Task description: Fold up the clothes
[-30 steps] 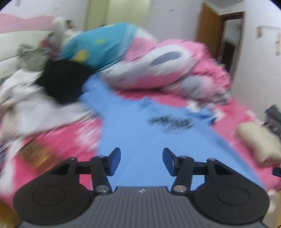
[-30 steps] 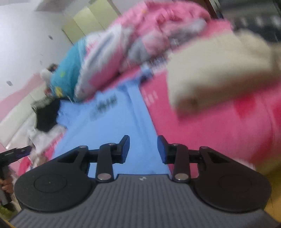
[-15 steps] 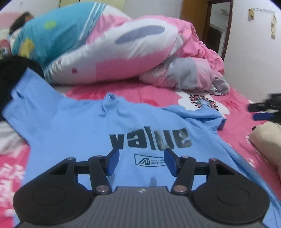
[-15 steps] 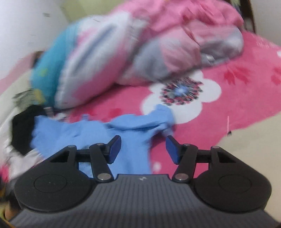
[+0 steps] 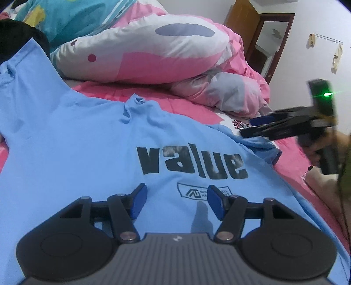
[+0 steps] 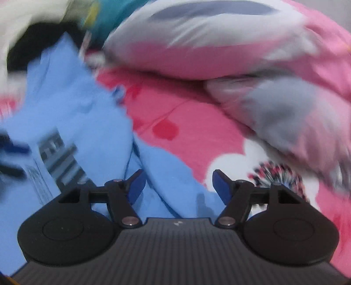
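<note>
A light blue T-shirt (image 5: 83, 140) printed "value" lies spread front-up on the pink flowered bed. My left gripper (image 5: 175, 199) hovers open over the shirt's chest, just below the print, holding nothing. In the left wrist view my right gripper (image 5: 256, 127) reaches in from the right, right above the shirt's right sleeve (image 5: 261, 144). The blurred right wrist view shows my right gripper (image 6: 177, 186) open, with that blue sleeve (image 6: 171, 173) lying between and under its fingers.
A bundled pink and white duvet (image 5: 153, 48) lies across the bed beyond the collar. A black garment (image 5: 19, 41) and a teal cushion (image 5: 65, 17) sit at the far left. A beige folded cloth (image 5: 324, 186) rests on the right. A wooden door (image 5: 245, 28) stands behind.
Both grippers moved forward over the shirt. The right one swung left from the beige cloth onto the right sleeve and came into the left wrist view. Both stayed open.
</note>
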Action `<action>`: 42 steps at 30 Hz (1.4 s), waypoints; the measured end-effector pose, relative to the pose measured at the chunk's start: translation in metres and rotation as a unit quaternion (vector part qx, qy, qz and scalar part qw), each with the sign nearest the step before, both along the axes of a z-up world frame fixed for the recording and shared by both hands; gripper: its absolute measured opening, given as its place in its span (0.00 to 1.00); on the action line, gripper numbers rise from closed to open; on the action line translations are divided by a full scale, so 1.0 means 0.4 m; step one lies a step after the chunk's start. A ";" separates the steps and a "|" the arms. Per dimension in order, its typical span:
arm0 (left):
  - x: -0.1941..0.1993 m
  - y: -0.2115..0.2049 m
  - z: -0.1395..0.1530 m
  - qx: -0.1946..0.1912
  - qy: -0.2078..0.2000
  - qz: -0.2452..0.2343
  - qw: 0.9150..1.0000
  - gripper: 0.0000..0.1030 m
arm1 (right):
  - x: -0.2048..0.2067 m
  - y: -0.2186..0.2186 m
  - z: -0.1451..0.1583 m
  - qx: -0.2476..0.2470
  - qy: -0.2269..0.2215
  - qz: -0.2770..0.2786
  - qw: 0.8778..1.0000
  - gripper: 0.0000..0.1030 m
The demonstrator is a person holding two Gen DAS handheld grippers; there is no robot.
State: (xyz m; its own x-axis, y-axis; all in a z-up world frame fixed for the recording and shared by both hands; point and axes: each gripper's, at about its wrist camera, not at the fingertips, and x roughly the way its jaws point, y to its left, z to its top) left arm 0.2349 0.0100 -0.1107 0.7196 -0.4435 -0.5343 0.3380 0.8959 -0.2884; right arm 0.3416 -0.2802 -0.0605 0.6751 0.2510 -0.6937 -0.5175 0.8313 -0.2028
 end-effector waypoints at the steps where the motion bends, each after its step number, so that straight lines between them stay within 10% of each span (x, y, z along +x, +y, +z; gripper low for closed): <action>1: 0.003 0.006 -0.006 -0.005 0.000 -0.002 1.000 0.61 | 0.020 0.021 -0.023 -0.022 -0.002 -0.003 1.000 0.63; 3: 0.004 0.013 -0.011 -0.014 0.001 -0.003 1.000 0.61 | 0.059 0.031 -0.059 -0.023 0.014 -0.012 1.000 0.58; 5: 0.005 0.019 -0.012 -0.022 0.003 -0.002 1.000 0.61 | 0.087 0.017 -0.080 0.004 0.049 -0.014 0.999 0.20; 7: 0.005 0.022 -0.012 -0.027 0.005 -0.001 1.000 0.61 | 0.080 -0.006 -0.060 0.041 0.035 -0.015 0.998 0.06; 11: 0.002 0.017 -0.010 -0.021 0.003 0.000 1.000 0.61 | 0.049 -0.102 0.020 0.116 -0.039 -0.082 0.989 0.06; 24: 0.004 0.020 -0.011 -0.020 0.003 0.000 1.000 0.61 | 0.051 -0.381 -0.075 0.240 0.013 -0.380 0.893 0.06; 29: 0.005 0.021 -0.011 -0.020 0.003 0.000 1.000 0.61 | 0.055 -0.381 -0.082 0.208 0.019 -0.407 0.889 0.22; 32: 0.005 0.021 -0.012 -0.020 0.003 0.000 1.000 0.61 | 0.040 -0.373 -0.033 0.183 -0.026 -0.413 0.892 0.54; 42: 0.004 0.021 -0.011 -0.019 0.003 0.000 1.000 0.61 | 0.027 -0.190 0.121 0.188 -0.138 -0.317 0.919 0.55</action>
State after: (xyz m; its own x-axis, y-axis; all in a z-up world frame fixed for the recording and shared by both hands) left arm 0.2364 0.0183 -0.1150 0.7162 -0.4639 -0.5214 0.3366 0.8841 -0.3243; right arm 0.3524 -0.3563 -0.0122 0.9052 -0.0675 -0.4195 0.1241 0.9862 0.1092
